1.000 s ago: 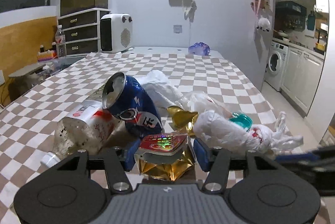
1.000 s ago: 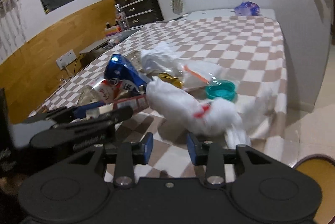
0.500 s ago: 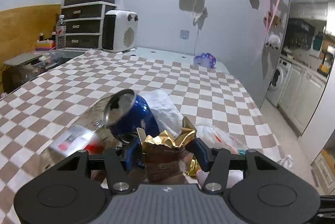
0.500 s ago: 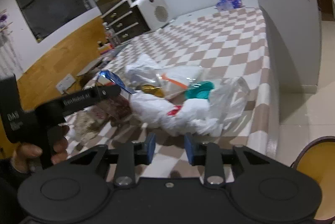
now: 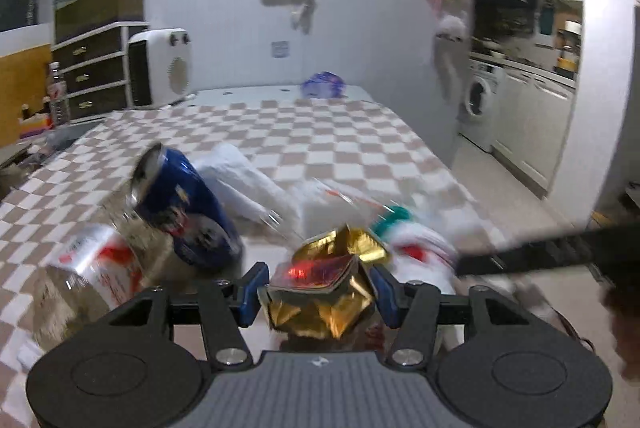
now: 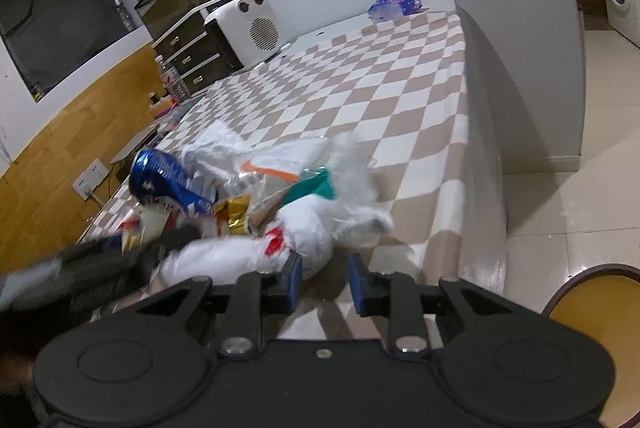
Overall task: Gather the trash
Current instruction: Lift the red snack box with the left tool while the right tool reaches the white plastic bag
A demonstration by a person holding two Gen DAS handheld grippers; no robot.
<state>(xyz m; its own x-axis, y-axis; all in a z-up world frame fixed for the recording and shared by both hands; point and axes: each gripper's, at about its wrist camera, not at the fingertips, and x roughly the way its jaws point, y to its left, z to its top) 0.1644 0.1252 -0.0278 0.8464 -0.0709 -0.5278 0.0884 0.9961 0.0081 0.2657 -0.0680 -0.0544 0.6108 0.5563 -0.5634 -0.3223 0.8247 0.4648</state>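
Foil wrapper (image 5: 320,292), gold and crumpled, sits clamped in our left hand-held gripper (image 5: 318,294), plain only from the left wrist. Our right hand-held gripper (image 6: 323,282) is closing, narrow, nothing between its pads; the white bag (image 6: 280,244) lies just ahead on the checked surface (image 6: 360,84). Left of it the blue can (image 6: 168,180) lies tipped, open end toward the far left.

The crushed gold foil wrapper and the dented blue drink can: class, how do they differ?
The crushed gold foil wrapper is clamped in the left gripper; the dented blue drink can lies free on the checked tablecloth. The wrapper is a shapeless crumple; the can keeps its cylinder. Both are shiny trash.
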